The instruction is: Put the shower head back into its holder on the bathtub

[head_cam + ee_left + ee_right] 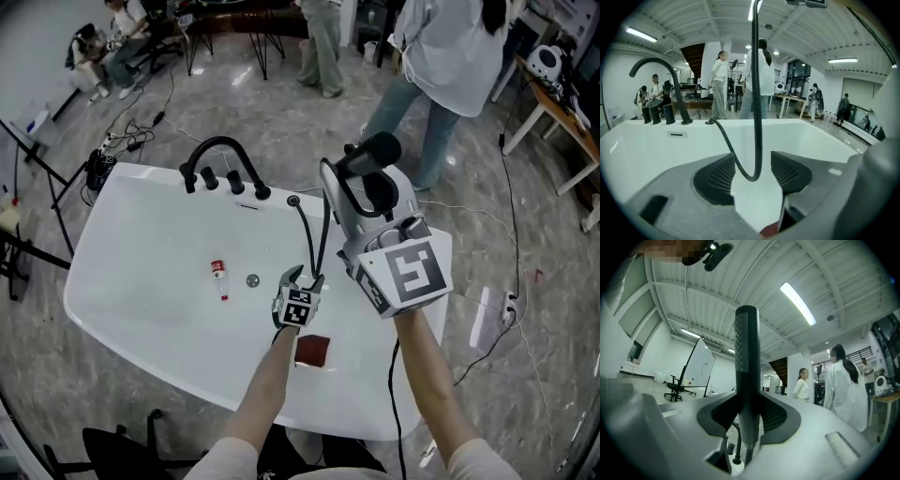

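Weighing the risks first, we judge the hose (302, 230) to be the main trouble. It leaves its outlet on the bathtub (131, 281) rim, dips into the tub in a slack loop and climbs to the shower head (375, 150). The left hand-held gripper (302, 278) sits right at the bottom of that loop. Its jaws stand wide apart with nothing pressed between the pads, and in the left gripper view the hose runs just ahead of the gap, unclamped. If that gripper closes or lifts carelessly, we think it could snag the loop and tug the head sideways.

The second risk is the grip itself. The right hand-held gripper (747, 416) is clamped on the shower head near its lower end only. The long upper part could pivot or slip if the hose pulls taut or the head meets the holder at an angle. We cannot tell for certain which fitting beside the faucet (217, 155) is the holder, so misjudging the seat is possible too. A small red-capped bottle (218, 272) lies on the tub floor near the drain (252, 279), where a dropped head could strike it.

The shower head is a slim, matt black stick. It is held high over the tub's right side, apart from the rim. In the right gripper view it stands upright between the pads, with a finely dotted strip near its top and a paler section where the hose joins below.
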The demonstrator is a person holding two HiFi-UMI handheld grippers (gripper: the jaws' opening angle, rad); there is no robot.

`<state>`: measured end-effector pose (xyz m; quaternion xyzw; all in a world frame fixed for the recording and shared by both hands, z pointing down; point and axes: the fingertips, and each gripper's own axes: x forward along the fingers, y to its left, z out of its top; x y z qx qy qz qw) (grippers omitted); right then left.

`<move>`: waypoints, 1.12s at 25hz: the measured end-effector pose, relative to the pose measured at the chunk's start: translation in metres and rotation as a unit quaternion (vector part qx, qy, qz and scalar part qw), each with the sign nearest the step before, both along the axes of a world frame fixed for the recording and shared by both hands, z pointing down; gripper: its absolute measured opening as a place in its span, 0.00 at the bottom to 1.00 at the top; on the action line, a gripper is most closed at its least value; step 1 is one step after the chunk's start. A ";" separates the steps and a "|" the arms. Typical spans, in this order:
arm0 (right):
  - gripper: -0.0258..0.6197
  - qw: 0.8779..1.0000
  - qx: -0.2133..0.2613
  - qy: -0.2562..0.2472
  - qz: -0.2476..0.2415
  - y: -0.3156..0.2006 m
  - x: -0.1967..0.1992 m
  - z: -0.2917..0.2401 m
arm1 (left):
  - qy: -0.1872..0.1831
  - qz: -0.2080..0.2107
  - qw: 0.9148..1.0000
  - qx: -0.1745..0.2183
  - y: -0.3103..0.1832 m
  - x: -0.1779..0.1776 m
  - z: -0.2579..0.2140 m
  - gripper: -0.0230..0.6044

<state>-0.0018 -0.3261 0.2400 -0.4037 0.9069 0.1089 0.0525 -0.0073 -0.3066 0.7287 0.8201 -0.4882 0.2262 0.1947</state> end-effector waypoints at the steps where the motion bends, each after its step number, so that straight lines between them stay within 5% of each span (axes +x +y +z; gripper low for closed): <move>1: 0.25 1.000 -0.005 -0.004 -0.001 -0.003 -0.003 0.007 | 0.001 -0.002 1.000 -0.010 -0.006 -0.003 0.013 0.39; 8: 0.25 1.000 -0.006 -0.003 -0.010 0.000 -0.010 0.024 | -0.023 0.031 0.996 -0.081 -0.001 -0.001 0.088 0.35; 11: 0.25 1.000 0.000 -0.003 -0.004 -0.003 -0.007 0.025 | -0.039 0.016 0.995 -0.094 -0.004 -0.008 0.107 0.15; 15: 0.25 1.000 -0.007 -0.009 -0.003 -0.005 -0.010 0.033 | -0.043 0.013 0.994 -0.101 -0.004 -0.017 0.119 0.15; 21: 0.25 0.999 0.027 0.006 0.022 -0.009 -0.016 0.016 | -0.018 -0.003 0.999 0.034 -0.034 -0.032 0.042 0.13; 28: 0.25 0.996 0.089 -0.019 0.025 0.010 -0.012 -0.082 | -0.023 -0.002 0.987 0.160 -0.092 -0.045 -0.117 0.13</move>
